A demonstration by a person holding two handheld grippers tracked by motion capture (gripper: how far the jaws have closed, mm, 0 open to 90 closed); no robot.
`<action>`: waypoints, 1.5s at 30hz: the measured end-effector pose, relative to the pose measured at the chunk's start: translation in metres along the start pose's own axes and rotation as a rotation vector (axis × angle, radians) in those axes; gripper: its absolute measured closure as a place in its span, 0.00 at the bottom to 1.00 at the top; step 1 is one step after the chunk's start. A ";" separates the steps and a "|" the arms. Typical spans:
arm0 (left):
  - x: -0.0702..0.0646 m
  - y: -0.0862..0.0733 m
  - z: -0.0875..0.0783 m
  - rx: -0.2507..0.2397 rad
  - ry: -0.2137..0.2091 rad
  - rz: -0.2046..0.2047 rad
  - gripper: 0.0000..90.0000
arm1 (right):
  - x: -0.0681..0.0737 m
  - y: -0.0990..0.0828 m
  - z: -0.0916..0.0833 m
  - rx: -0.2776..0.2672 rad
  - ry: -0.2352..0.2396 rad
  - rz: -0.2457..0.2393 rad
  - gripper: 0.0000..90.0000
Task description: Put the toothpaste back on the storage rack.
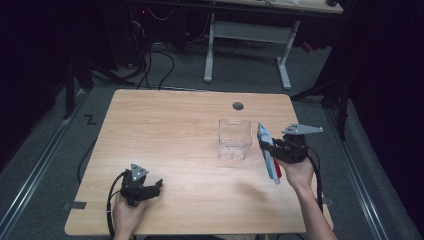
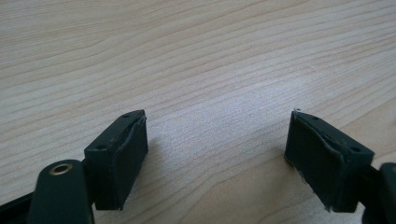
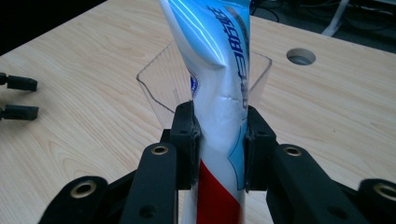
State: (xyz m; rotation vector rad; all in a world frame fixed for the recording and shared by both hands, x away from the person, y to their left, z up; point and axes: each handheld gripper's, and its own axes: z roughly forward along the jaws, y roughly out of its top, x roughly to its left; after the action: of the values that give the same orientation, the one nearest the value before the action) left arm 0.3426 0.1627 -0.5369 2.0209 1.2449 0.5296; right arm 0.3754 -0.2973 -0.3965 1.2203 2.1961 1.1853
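A blue, white and red toothpaste tube (image 1: 267, 152) hangs in the air at the table's right side, with my right gripper (image 1: 269, 146) shut on its middle. In the right gripper view both pads press the tube (image 3: 219, 107), which rises past a clear plastic container (image 3: 161, 88). That container (image 1: 234, 138) stands upright on the table just left of the tube. My left gripper (image 1: 156, 187) rests low near the front left of the table, open, its jaws wide apart over bare wood with its fingertips (image 2: 123, 156) close to the surface.
The wooden table (image 1: 165, 130) has a round cable hole (image 1: 238, 106) behind the container. Beyond the far edge stand a white desk frame (image 1: 250, 45) and loose cables on the floor.
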 end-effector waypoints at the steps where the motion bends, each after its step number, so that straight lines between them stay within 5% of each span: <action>1: 0.000 0.000 0.000 0.001 -0.001 0.000 0.24 | 0.001 0.001 0.000 -0.003 0.002 0.000 0.79; 25: 0.000 0.000 0.000 -0.001 0.000 -0.001 0.24 | 0.016 0.034 0.003 -0.097 0.054 -0.018 0.79; 45: 0.000 0.000 0.000 -0.001 -0.002 0.000 0.24 | 0.022 0.063 0.013 -0.118 0.032 -0.035 0.79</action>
State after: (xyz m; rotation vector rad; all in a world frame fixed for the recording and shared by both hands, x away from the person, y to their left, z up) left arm 0.3427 0.1626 -0.5370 2.0198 1.2435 0.5277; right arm 0.4040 -0.2555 -0.3511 1.1177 2.1285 1.3091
